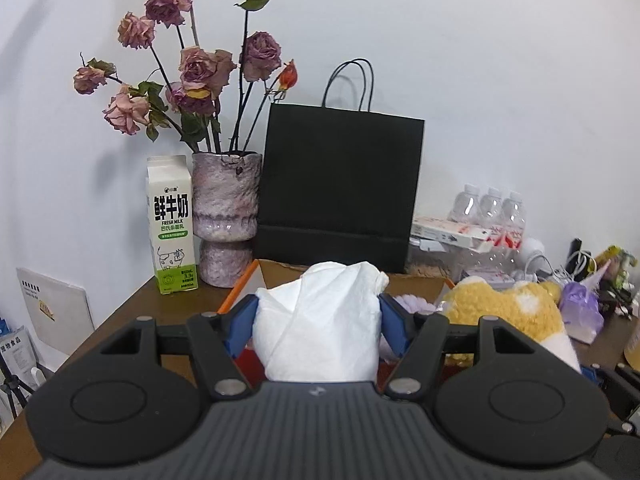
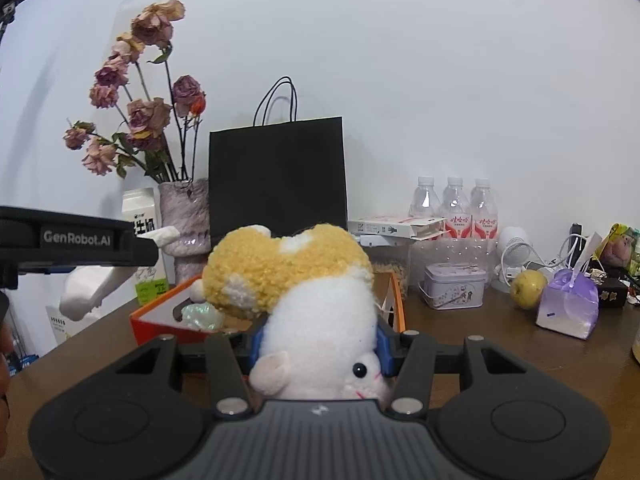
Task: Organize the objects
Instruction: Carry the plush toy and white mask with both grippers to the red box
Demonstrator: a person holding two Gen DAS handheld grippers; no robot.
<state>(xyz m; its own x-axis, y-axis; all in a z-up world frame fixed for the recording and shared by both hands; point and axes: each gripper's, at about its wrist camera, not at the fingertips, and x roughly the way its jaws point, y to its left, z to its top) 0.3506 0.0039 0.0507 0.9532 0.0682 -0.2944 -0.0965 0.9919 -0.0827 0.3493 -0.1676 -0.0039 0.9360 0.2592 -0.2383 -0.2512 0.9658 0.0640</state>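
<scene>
We've got left tongs (image 1: pixel 318 320) clamped on soft, light tissue wad (image 1: pixel 320 320), right tongs (image 2: pixel 318 346) on squashy plush toy (image 2: pixel 304 292); grip mid-body, gently.

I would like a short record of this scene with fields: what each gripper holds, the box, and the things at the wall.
left gripper: shut on white tissue wad
right gripper: shut on plush toy, yellow and white
orange box: open, on wooden table, beyond both grippers
at wall: milk carton, vase of dried roses, black paper bag, three water bottles
</scene>
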